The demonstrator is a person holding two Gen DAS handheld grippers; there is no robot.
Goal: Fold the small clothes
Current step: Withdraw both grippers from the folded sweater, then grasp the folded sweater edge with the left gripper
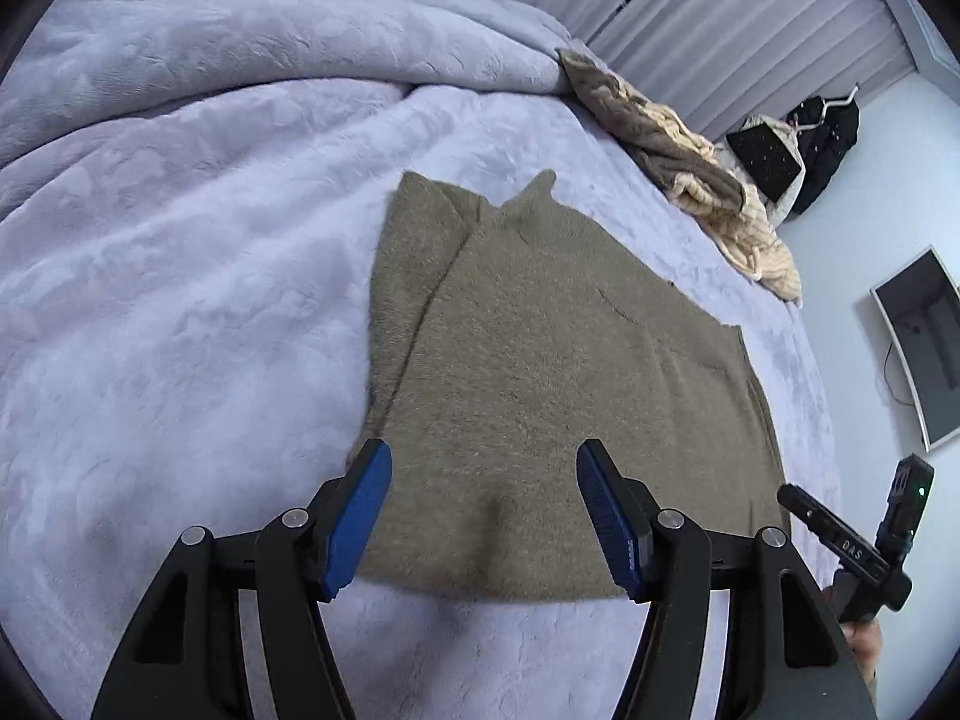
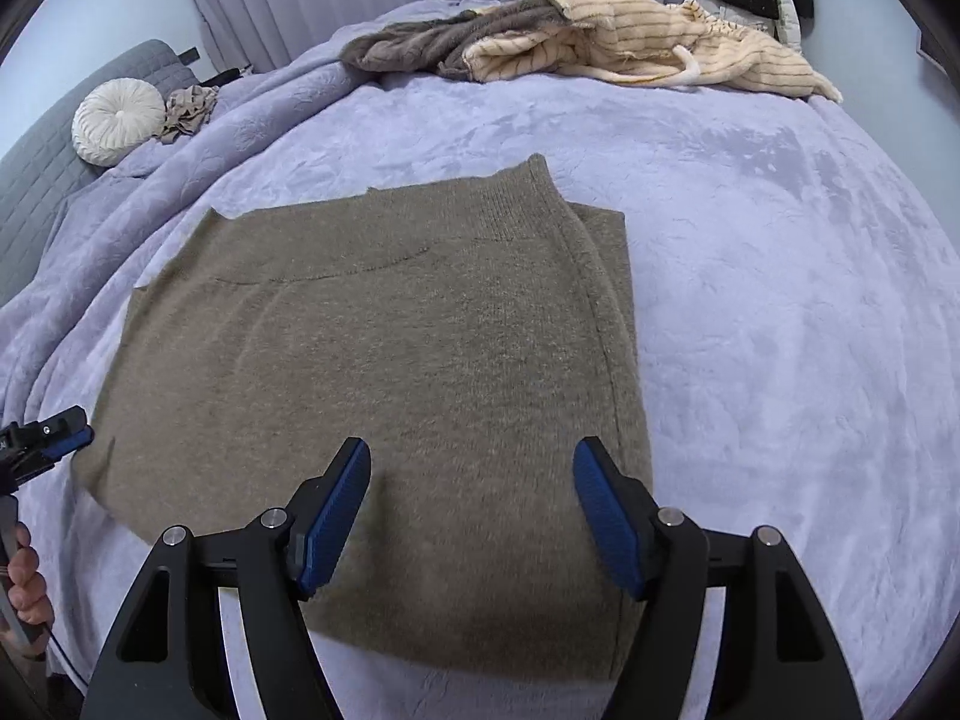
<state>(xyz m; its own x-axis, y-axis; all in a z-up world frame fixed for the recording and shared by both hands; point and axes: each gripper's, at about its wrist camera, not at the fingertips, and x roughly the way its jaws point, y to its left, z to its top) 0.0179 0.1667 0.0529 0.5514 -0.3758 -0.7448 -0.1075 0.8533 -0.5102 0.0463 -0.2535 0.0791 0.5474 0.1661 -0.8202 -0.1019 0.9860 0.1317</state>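
An olive-brown knitted garment (image 1: 540, 384) lies flat on the lavender plush blanket (image 1: 180, 300) that covers the bed. It appears partly folded, with one side laid over along the edge. My left gripper (image 1: 485, 456) hovers open over the garment's near edge, with nothing between its blue pads. In the right wrist view the same garment (image 2: 390, 360) fills the middle. My right gripper (image 2: 471, 450) stands open above its near right part and holds nothing. A hand (image 2: 27, 588) shows at the left edge there, on the other gripper's handle.
A heap of cream striped and grey clothes (image 2: 600, 42) lies at the far side of the bed. A round white cushion (image 2: 117, 120) and a crumpled beige cloth (image 2: 189, 108) sit by the grey headboard. Beyond the bed are a monitor (image 1: 924, 348) and dark hanging clothes (image 1: 828, 132).
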